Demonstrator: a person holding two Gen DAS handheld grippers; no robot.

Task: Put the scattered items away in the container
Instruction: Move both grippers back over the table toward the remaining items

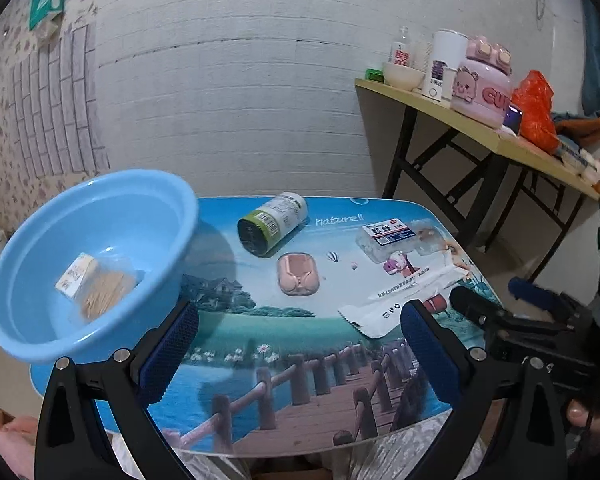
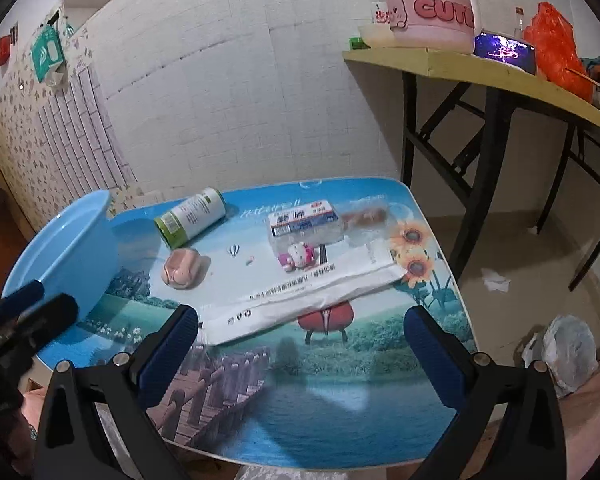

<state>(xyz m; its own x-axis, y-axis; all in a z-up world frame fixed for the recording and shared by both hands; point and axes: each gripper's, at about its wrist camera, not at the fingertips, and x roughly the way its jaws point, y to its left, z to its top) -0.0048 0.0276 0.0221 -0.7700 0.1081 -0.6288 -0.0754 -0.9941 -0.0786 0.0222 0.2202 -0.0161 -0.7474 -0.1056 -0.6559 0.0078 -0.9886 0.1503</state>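
While four items lie out point(image 1: 272, 224) | basin point(image 1: 28, 336) holds one

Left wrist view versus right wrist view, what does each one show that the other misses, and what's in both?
Only the left wrist view looks into the blue basin, showing a toothpick box already inside. Only the right wrist view shows crumpled paper and a plastic bag on the floor. Both show the green-labelled can, pink case, white packet and clear pack on the table.
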